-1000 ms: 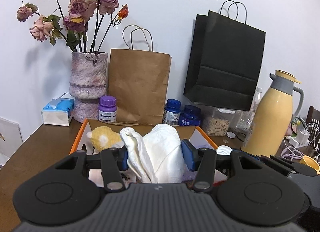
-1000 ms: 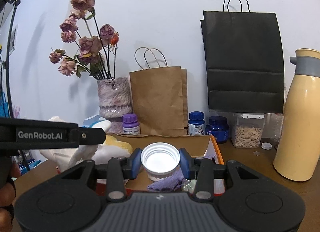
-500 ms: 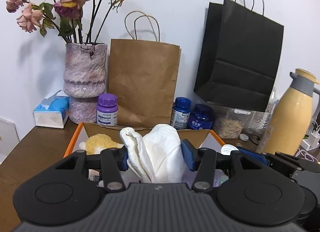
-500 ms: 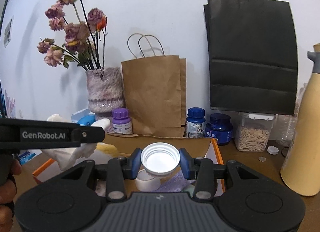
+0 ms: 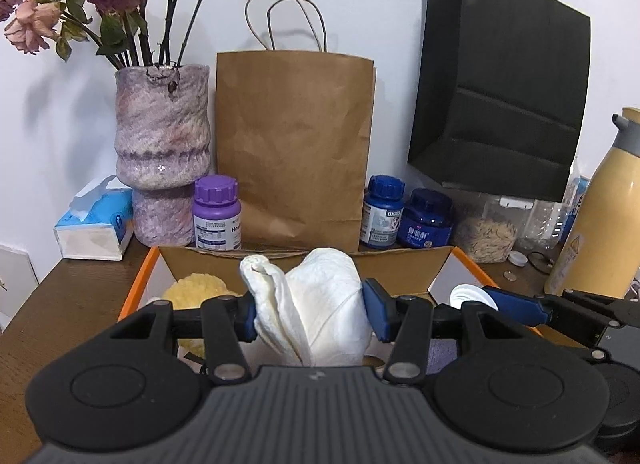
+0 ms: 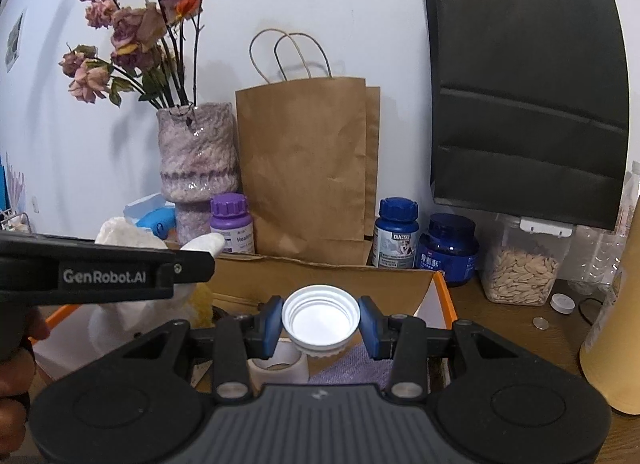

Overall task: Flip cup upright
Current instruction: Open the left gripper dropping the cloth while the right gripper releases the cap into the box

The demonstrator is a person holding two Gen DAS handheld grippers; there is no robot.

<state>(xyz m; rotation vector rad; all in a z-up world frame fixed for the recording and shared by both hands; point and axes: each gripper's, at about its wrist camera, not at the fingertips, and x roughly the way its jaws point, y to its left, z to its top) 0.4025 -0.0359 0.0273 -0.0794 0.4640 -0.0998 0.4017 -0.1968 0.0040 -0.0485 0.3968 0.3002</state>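
A small white ribbed cup (image 6: pixel 320 318) is held above the box, lying on its side with its open mouth facing the right wrist camera. My right gripper (image 6: pixel 320 323) is shut on it, blue pads pressing its two sides. From the left wrist view the same cup (image 5: pixel 467 296) shows at the right, beside a blue finger (image 5: pixel 516 306) of that gripper. My left gripper (image 5: pixel 312 316) is shut on a crumpled white cloth (image 5: pixel 324 296), which bulges up between its pads. Both grippers hover over an orange-rimmed cardboard box (image 5: pixel 141 276).
Inside the box lie a yellow sponge (image 5: pixel 196 288), a white tape roll (image 6: pixel 280 364) and a purple cloth (image 6: pixel 352 364). Behind it stand a vase of dried roses (image 5: pixel 162 152), a brown paper bag (image 5: pixel 296 144), pill bottles (image 5: pixel 218 216), a black bag (image 5: pixel 508 84) and a yellow thermos (image 5: pixel 600 216).
Both grippers have moved forward toward the back wall, so the bags and vase loom larger. Both grips look unchanged.
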